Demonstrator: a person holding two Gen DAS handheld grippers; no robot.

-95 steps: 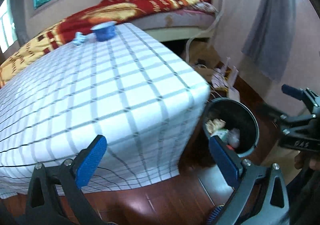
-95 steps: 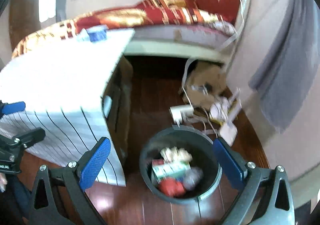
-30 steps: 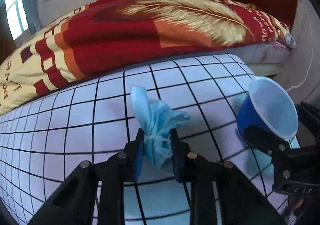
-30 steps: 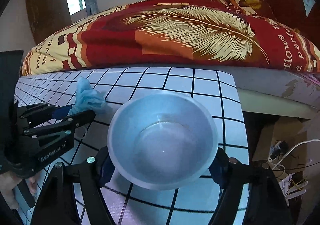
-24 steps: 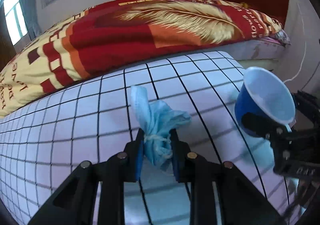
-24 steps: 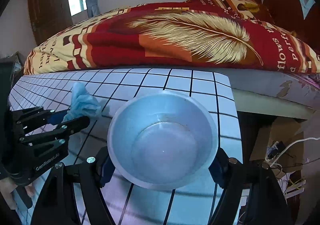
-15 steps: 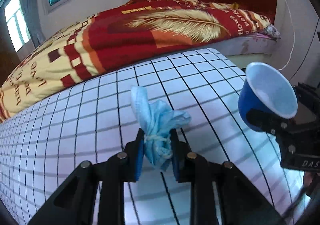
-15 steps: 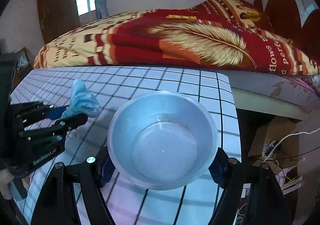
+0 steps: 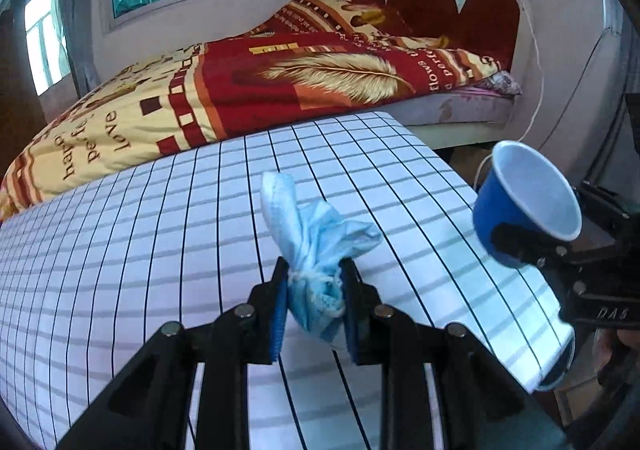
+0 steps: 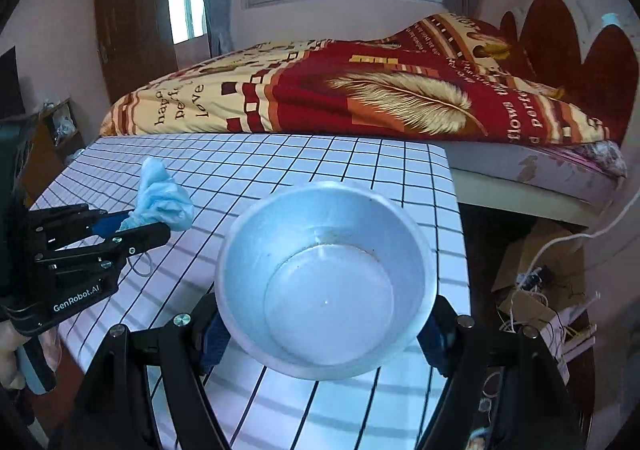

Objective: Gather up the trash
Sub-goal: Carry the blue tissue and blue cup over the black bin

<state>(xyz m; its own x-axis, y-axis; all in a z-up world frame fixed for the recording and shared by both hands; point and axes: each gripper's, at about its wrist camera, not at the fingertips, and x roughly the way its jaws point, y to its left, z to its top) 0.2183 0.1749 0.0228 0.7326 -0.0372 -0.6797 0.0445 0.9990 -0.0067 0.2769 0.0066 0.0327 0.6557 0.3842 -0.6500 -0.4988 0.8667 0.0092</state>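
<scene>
I have both tools loaded above the white tablecloth with a black grid (image 9: pixel 160 234). My left gripper (image 9: pixel 313 304) is pinched nearly closed on a crumpled pale-blue disposable face mask (image 9: pixel 316 246), which sticks up and forward from between its blue pads. My right gripper (image 10: pixel 320 334) stands wide, its pads pressed on opposite sides of a blue paper cup with a white inside (image 10: pixel 326 286), whose mouth tips back toward that tool's camera. In the left view the same cup (image 9: pixel 524 201) hangs off to the right of my left tool, clear of the cloth.

The risks, as I judge them: the cup is held by thin, springy walls and sits tilted, so a jolt or a little extra squeeze could buckle it and let it pop out of the pads. The mask is gripped only at its bunched lower end; its loose top could snag the table edge or the other tool, and a thin elastic loop (image 10: pixel 140 264) dangles under the left tool. No bin shows in either view, so I would be carrying blind toward it, past the tangle of white cables and cardboard on the floor (image 10: pixel 536 282) to the right of my right tool.
</scene>
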